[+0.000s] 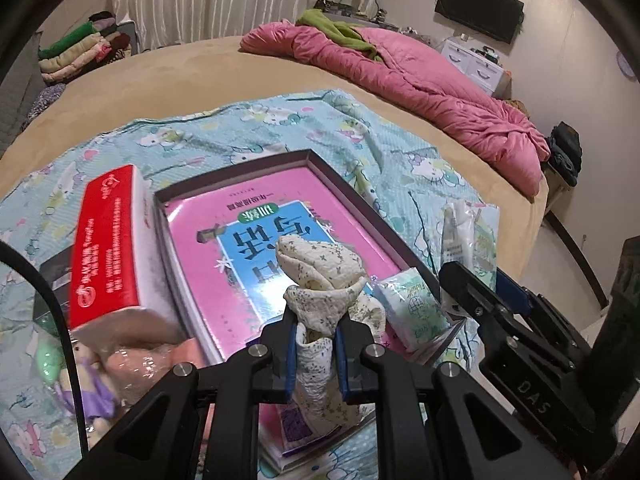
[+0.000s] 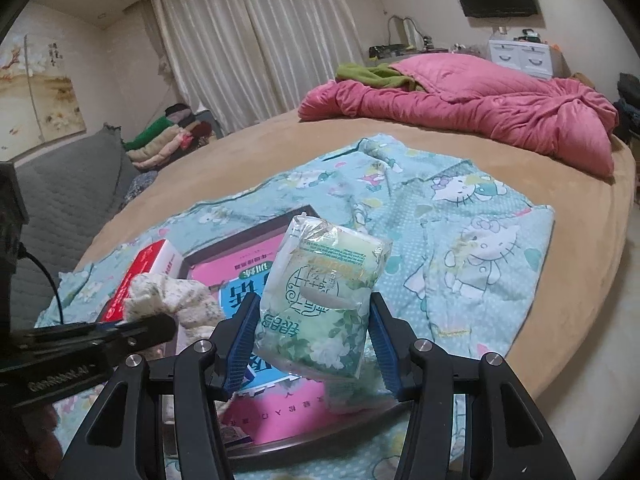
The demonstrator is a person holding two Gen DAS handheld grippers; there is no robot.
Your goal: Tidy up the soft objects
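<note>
Two claws are busy over the box (image 1: 352, 196), and each one has something soft.

From the left wrist we see our left claw (image 1: 316, 344) squeezed tight on a rolled cloth (image 1: 320, 280) with tiny flowers. The cloth hangs over the pink book (image 1: 224, 264) that lies inside the box. A red carton (image 1: 108, 248) leans on the left edge of the box. A small green pack (image 1: 416, 308) sits in the right near corner of the box. Our right claw (image 1: 472, 292) shows just right of the box.

What could go wrong? We think the cloth may come unrolled if we let go too high, because it is loose and floppy. It could also land on the red carton and slide out of the box.

From the right wrist we see our right claw (image 2: 312, 344) about half open, with a tissue pack (image 2: 324, 304) between its blue pads (image 2: 240, 340). The pads press on both sides of the pack, so we hold it. The pack hangs above the right side of the box (image 2: 248, 216). It is slippery plastic, so we think it could slip out if we tip the claw. The left claw (image 2: 152, 328) and its cloth (image 2: 172, 300) show over the left side of the box.
</note>
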